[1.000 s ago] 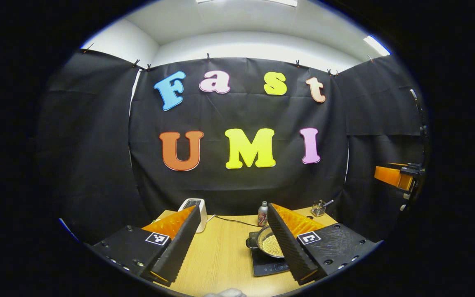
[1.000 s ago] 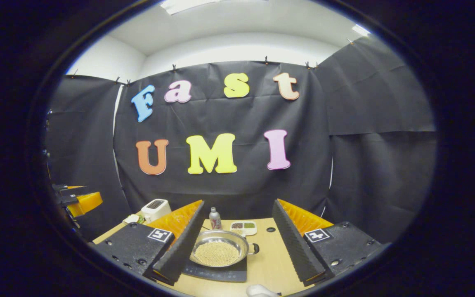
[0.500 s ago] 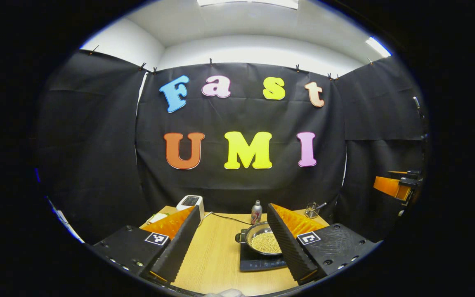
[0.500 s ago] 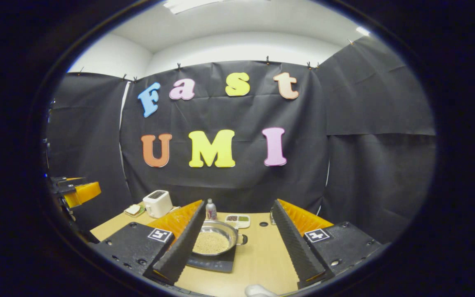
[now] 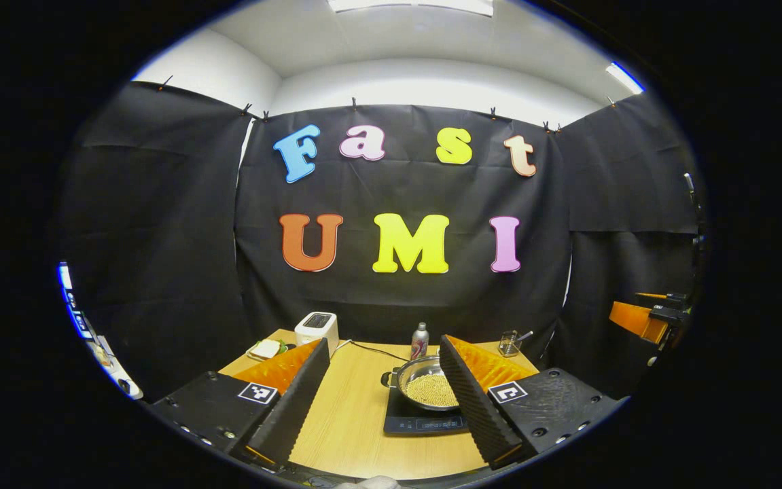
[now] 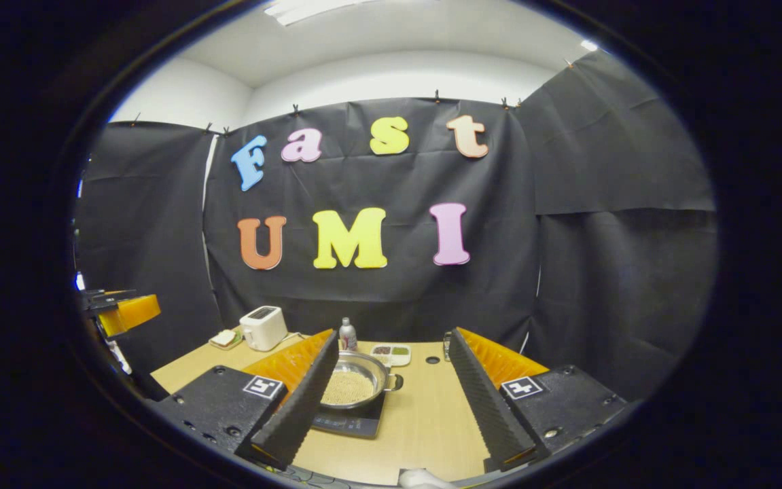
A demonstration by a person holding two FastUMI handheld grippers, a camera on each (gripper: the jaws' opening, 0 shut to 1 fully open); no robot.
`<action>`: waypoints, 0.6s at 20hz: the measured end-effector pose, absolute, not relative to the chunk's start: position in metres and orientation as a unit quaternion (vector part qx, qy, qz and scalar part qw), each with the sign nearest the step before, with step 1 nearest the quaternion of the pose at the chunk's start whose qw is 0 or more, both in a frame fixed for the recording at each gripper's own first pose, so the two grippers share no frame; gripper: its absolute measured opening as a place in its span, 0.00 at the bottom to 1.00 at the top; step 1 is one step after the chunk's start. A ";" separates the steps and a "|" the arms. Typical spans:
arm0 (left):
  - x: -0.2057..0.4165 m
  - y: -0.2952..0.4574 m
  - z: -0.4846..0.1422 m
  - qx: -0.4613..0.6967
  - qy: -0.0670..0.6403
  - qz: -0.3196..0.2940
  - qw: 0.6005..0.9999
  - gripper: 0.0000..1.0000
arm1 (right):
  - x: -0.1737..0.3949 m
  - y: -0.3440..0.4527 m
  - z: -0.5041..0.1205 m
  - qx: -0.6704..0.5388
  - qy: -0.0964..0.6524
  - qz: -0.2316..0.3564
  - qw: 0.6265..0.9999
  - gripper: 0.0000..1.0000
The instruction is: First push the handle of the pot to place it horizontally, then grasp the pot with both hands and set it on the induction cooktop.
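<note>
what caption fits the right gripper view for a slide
Steel pot of beige grains sits on the black induction cooktop, right gripper open.

We list: silver pot (image 6: 362, 377) of tan beads on a black induction cooktop (image 6: 352, 422); light wood-grain desk (image 6: 424, 421); white toaster (image 6: 263, 327) beyond our left gripper (image 5: 382, 407).

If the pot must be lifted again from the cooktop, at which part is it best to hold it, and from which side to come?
Probably by the two short side handles. The pot sits on the induction cooktop with one handle pointing left and one handle pointing right. Each open gripper could come level from its own side. The round, filled bowl offers no flat hold.
</note>
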State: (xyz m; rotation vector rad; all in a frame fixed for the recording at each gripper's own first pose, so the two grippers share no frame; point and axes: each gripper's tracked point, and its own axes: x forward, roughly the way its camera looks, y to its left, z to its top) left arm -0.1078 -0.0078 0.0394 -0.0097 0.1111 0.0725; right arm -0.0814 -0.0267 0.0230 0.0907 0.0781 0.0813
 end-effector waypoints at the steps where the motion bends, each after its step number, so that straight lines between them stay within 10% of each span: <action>1: -0.109 -0.006 0.040 0.000 0.053 0.038 0.998 0.97 | -0.082 -0.024 0.023 0.048 0.039 0.046 0.997 1.00; 12: -0.098 0.002 0.040 0.002 0.060 0.045 0.997 0.97 | -0.068 -0.021 0.020 0.045 0.047 0.045 0.997 1.00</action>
